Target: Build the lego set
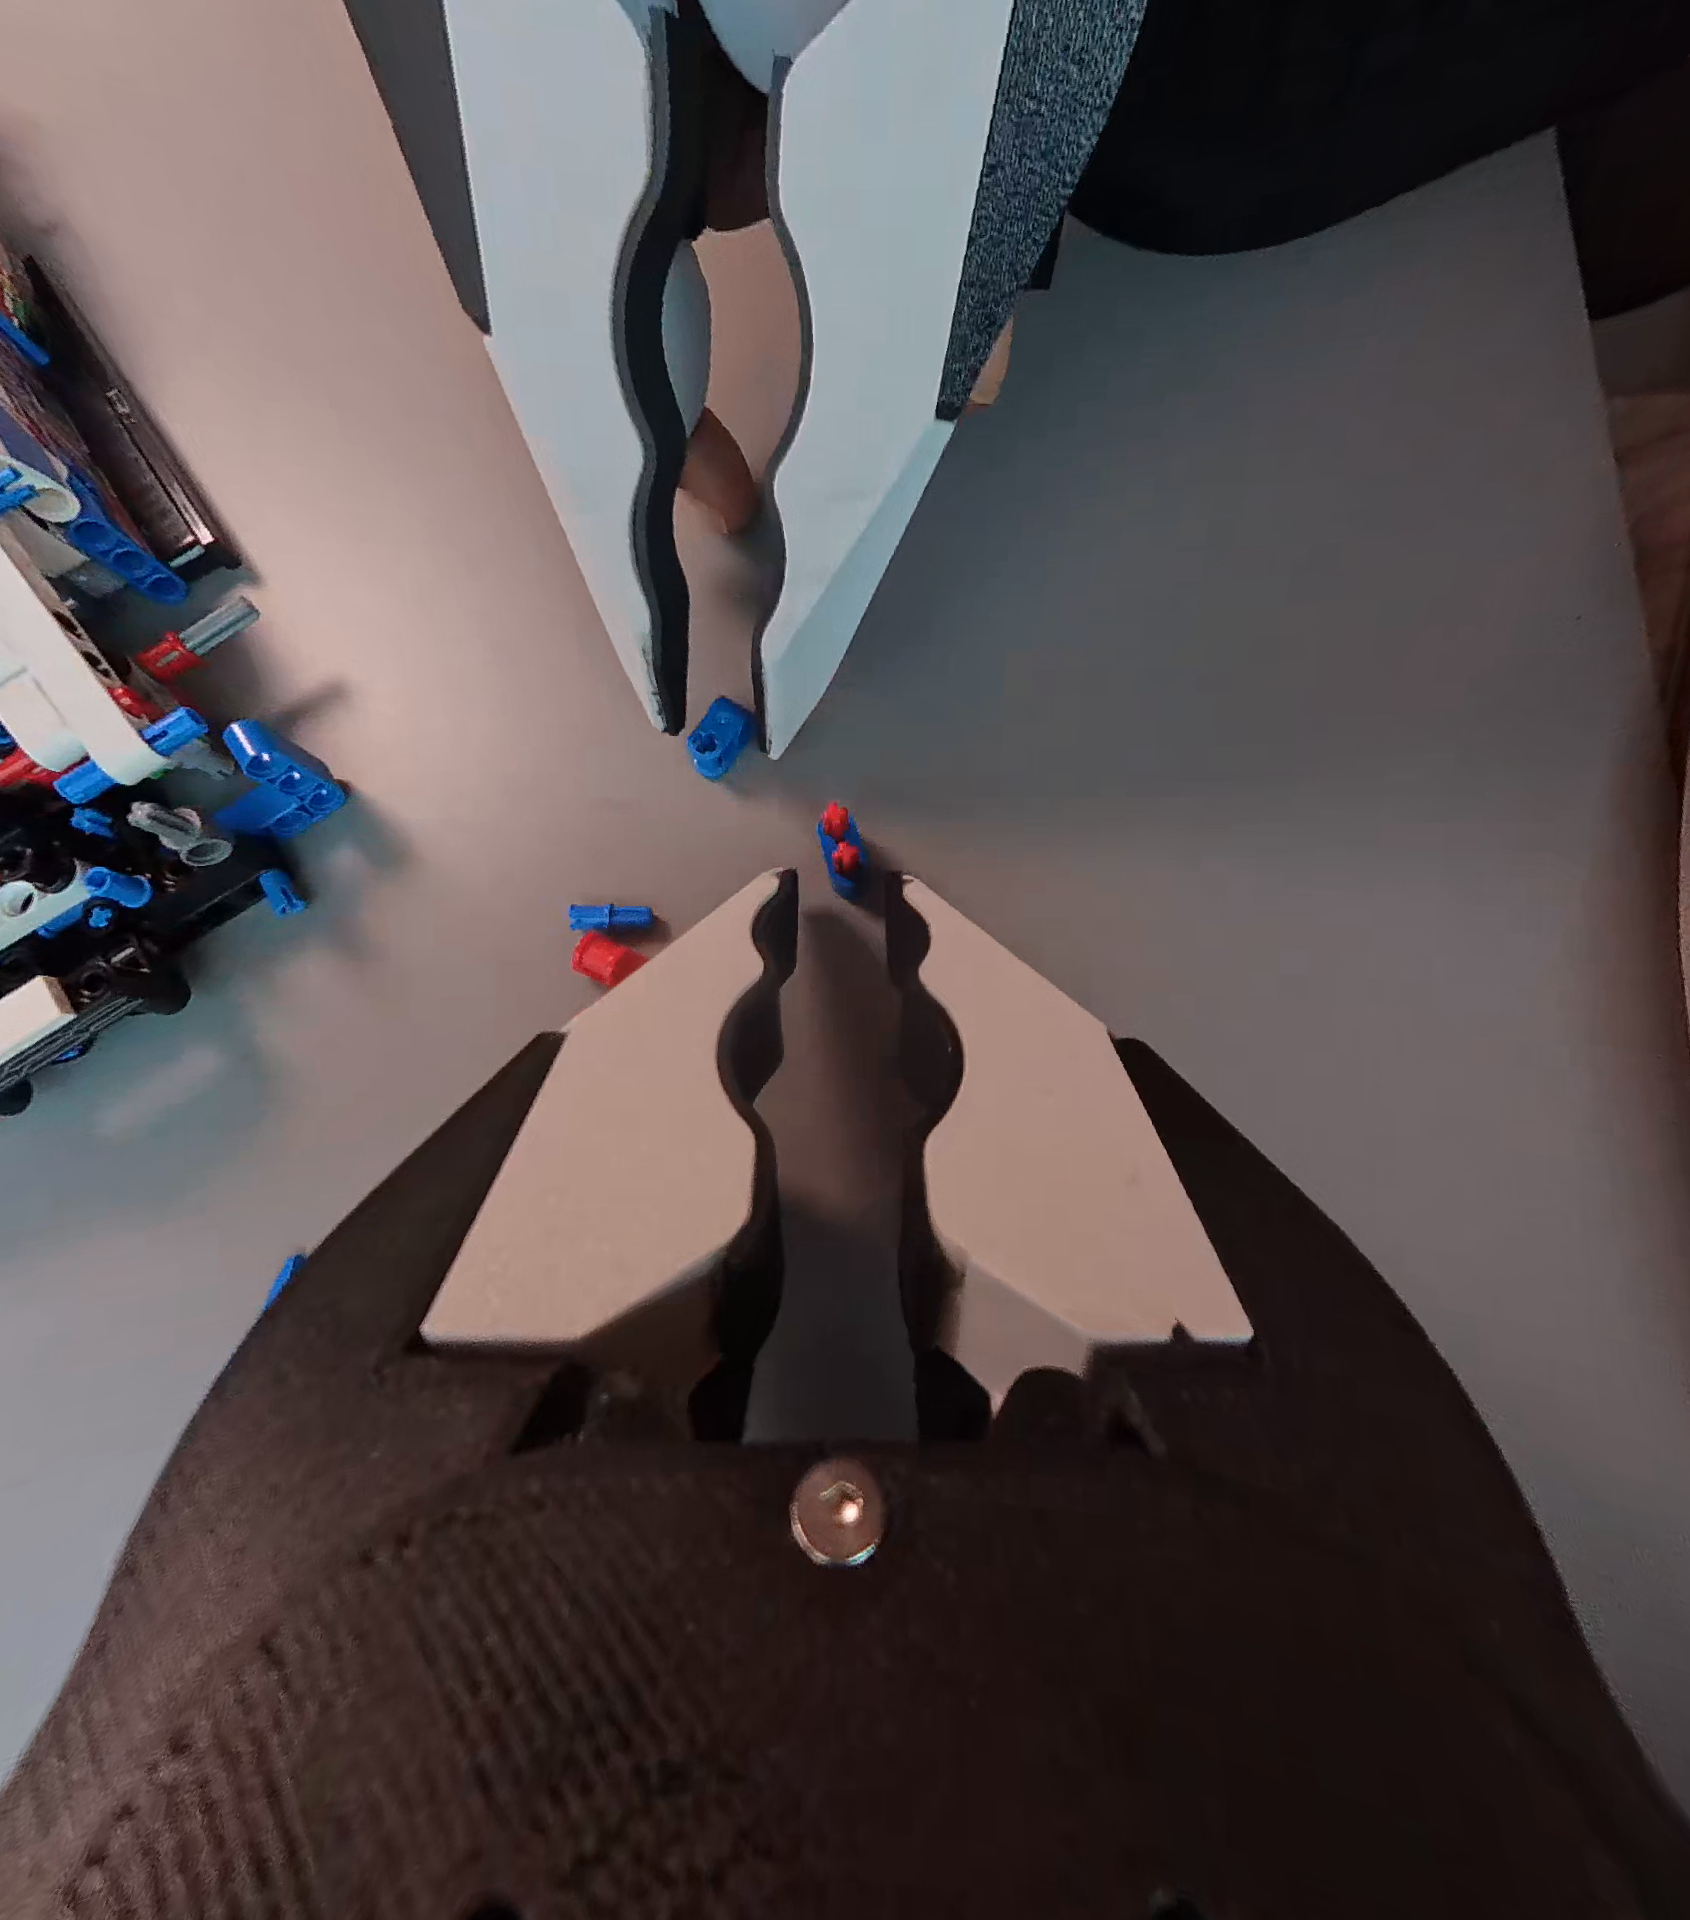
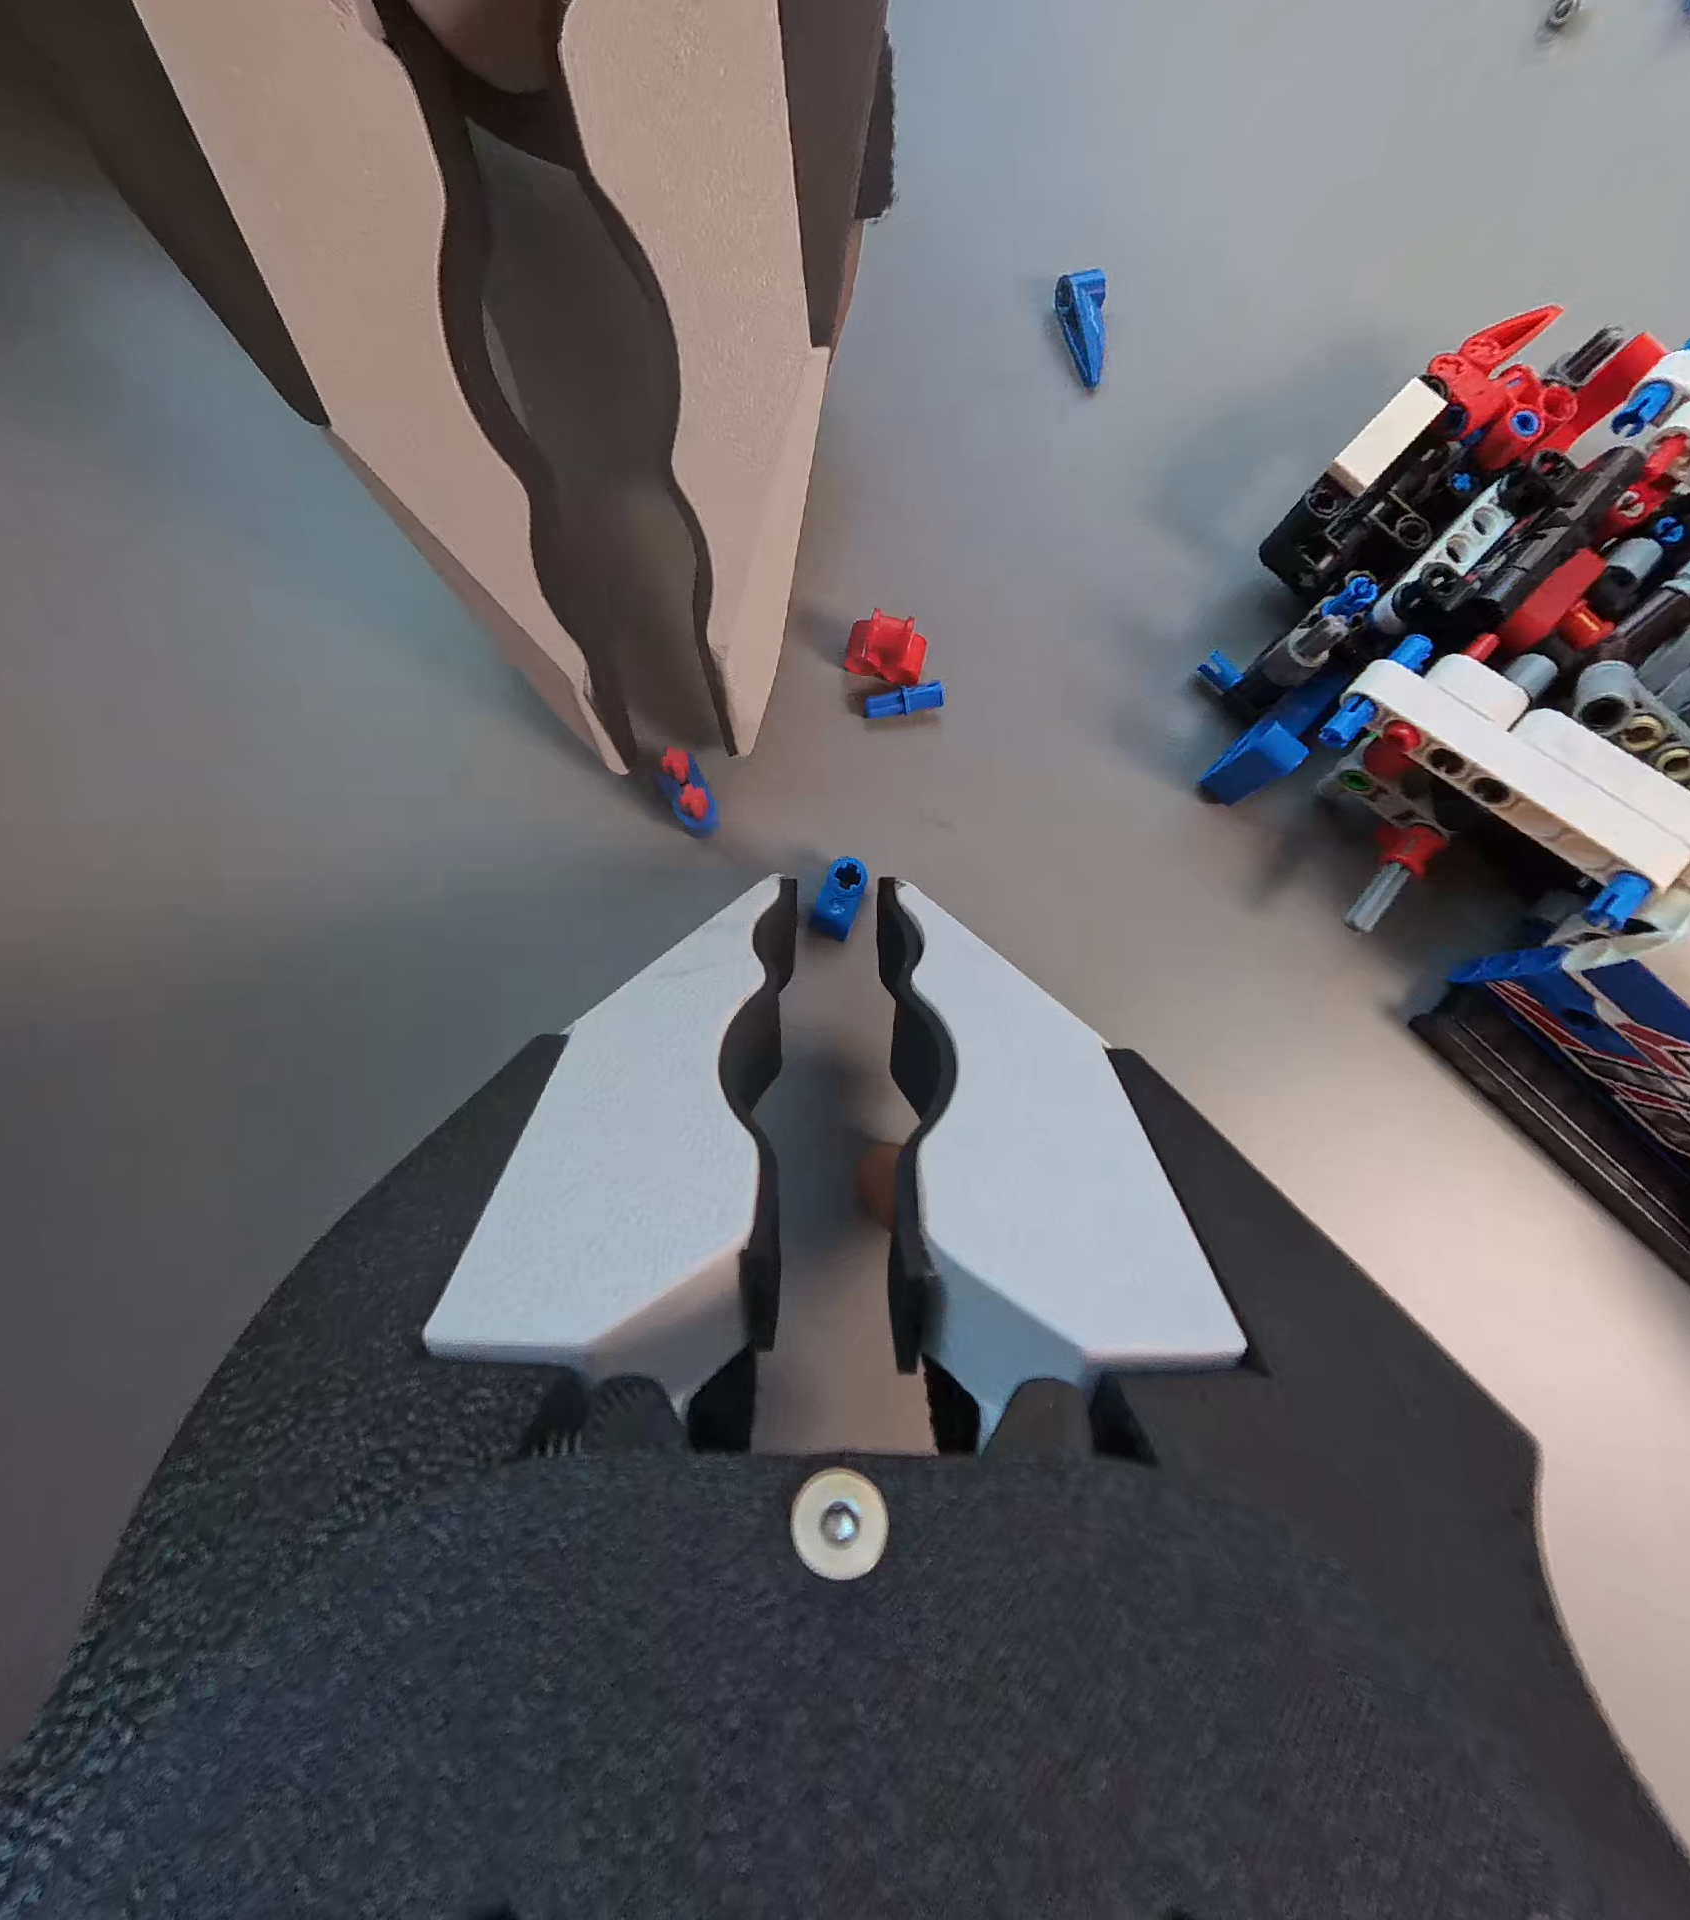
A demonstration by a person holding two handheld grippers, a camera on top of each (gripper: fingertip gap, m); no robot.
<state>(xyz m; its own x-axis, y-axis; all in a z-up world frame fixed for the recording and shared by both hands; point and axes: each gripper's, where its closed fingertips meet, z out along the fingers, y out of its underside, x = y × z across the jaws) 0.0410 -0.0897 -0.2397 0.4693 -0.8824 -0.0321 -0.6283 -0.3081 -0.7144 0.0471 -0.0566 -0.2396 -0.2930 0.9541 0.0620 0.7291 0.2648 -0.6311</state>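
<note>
Facing tip to tip over the grey table (image 1: pixel 1236 623), both grippers stand slightly open and hold nothing. Left gripper (image 1: pixel 841 878): a blue piece with two red pins (image 1: pixel 841 847) lies on the table just at its fingertips. Right gripper (image 2: pixel 836 883): a small blue connector (image 2: pixel 839 899) lies between its fingertips, ungripped. A red piece (image 2: pixel 885 644) and a blue pin (image 2: pixel 903 699) lie nearby; the part-built model (image 2: pixel 1547 623) sits well apart.

Connector (image 2: pixel 839 896) between right tool (image 2: pixel 836 883) tips, pinned piece (image 2: pixel 687 795) just beyond
</note>
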